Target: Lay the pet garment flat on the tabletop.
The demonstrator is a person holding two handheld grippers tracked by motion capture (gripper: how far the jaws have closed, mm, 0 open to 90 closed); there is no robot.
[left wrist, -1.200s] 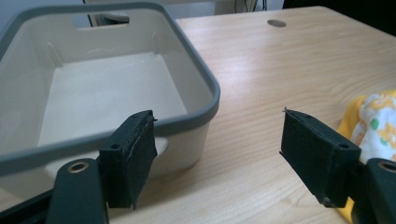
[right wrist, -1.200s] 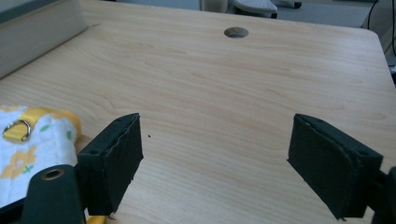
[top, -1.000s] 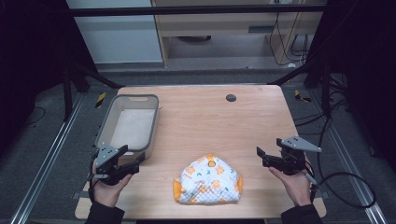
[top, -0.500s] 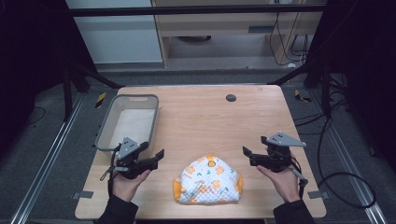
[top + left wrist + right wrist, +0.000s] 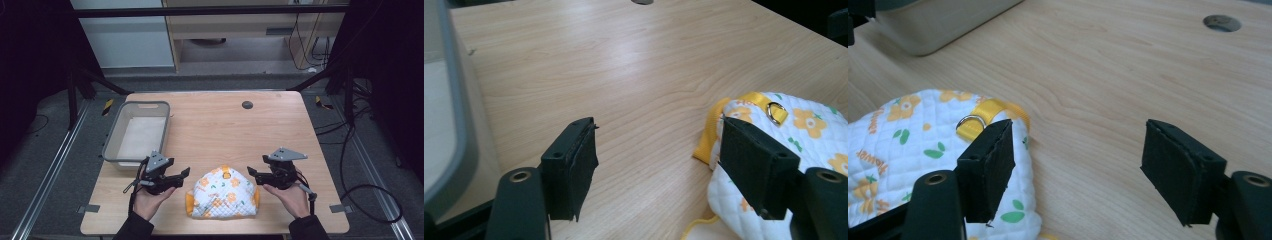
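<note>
A quilted white pouch [image 5: 223,198] printed with orange flowers and green leaves lay near the front edge of the wooden counter [image 5: 215,125], about midway between the two hands; yellow trim ran along its edges, and a yellow strap with a small metal ring [image 5: 777,112] sat at its upper side. The left gripper [image 5: 181,176] was held low just to the left of the pouch, its jaws spread wide and holding nothing; in the left gripper view one jaw stood over bare wood while the other overlapped the pouch's near edge, though whether it touched the fabric could not be told. The right gripper [image 5: 253,173] sat just beside the pouch's right side, jaws likewise wide apart and empty; in the right gripper view the left-hand jaw stood in front of the quilted fabric [image 5: 913,145] close to the ring, and the other jaw stood over open wood. Each gripper pointed inward toward the pouch, with a hand [image 5: 150,199] gripping it from below and a dark sleeve coming in from the bottom of the high view. A grey plastic tub [image 5: 111,145] stood at the left part of the counter, behind the left gripper and apart from the pouch; a round cable hole [image 5: 247,104] lay in the wood farther back, well apart from everything else.
</note>
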